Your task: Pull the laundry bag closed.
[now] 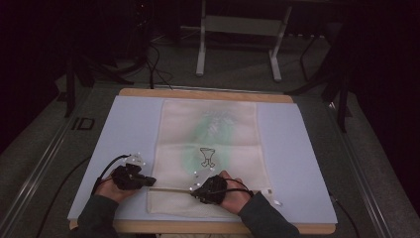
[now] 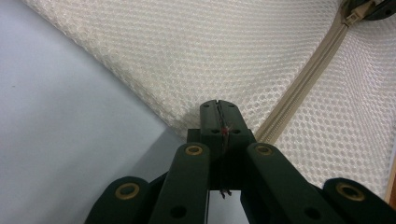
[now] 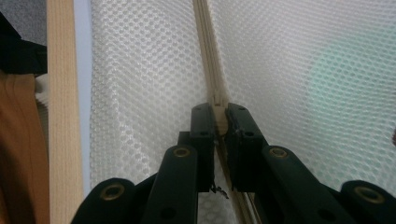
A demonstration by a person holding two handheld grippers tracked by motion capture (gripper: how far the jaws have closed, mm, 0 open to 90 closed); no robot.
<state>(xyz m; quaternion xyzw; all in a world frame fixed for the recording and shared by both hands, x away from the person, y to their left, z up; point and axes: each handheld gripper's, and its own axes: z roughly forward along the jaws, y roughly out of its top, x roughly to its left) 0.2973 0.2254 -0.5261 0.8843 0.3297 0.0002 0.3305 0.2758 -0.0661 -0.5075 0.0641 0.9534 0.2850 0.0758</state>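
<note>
Near the tabletop's (image 1: pixel 129 124) front edge, a mesh bag (image 1: pixel 210 124) lies flat, its zipper (image 1: pixel 171 189) running across the near end; the left gripper (image 1: pixel 148 181) is pinched on the bag's left edge beside the zipper's end, jaws pressed together on the mesh; the right gripper (image 1: pixel 194 190) is clamped on the zipper pull (image 3: pixel 219 116), seen between its jaws; a zipper stroke is judged to be in hand; next, the pull is to be drawn along the track while the left edge is held taut; farther off, green shows through the mesh.
</note>
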